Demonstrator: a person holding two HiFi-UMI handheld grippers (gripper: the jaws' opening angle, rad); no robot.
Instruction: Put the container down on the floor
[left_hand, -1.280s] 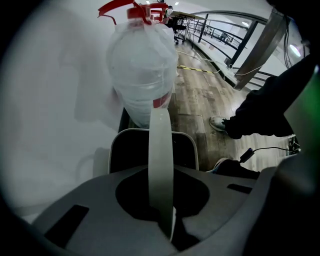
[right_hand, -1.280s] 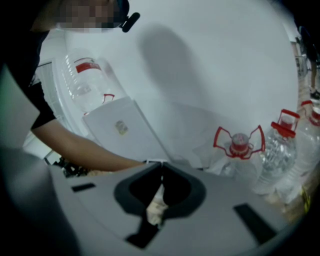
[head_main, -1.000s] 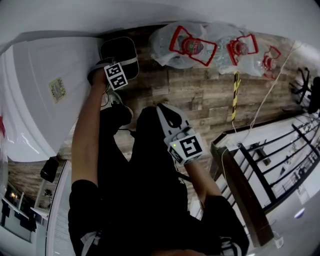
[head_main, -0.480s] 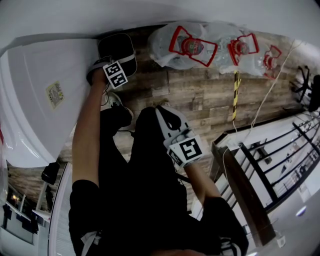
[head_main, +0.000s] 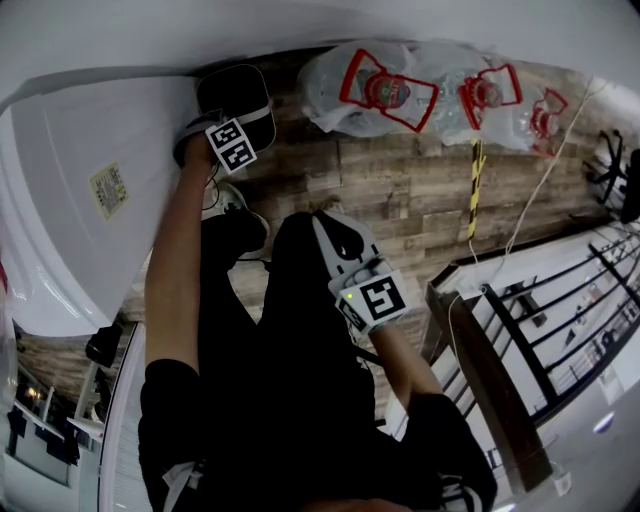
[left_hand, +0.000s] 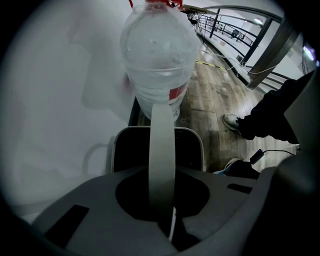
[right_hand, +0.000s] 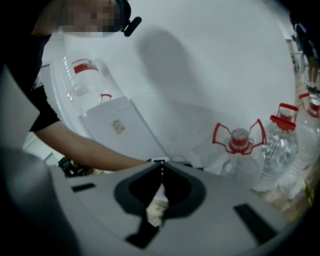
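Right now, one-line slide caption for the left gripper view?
Left gripper shut on grey handle of dark container, water bottle ahead.

Floor (head_main: 400, 190): wood planks, matt, grainy. Water bottles (head_main: 385, 90): clear glossy plastic w/ red handles. Container (head_main: 232, 92): black, matt. White unit (head_main: 60, 230): smooth, glossy.

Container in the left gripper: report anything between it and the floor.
Nothing visible. The container is held by the left gripper over the wood floor, beside the white appliance and apart from the water bottles. The floor directly beneath is hidden.
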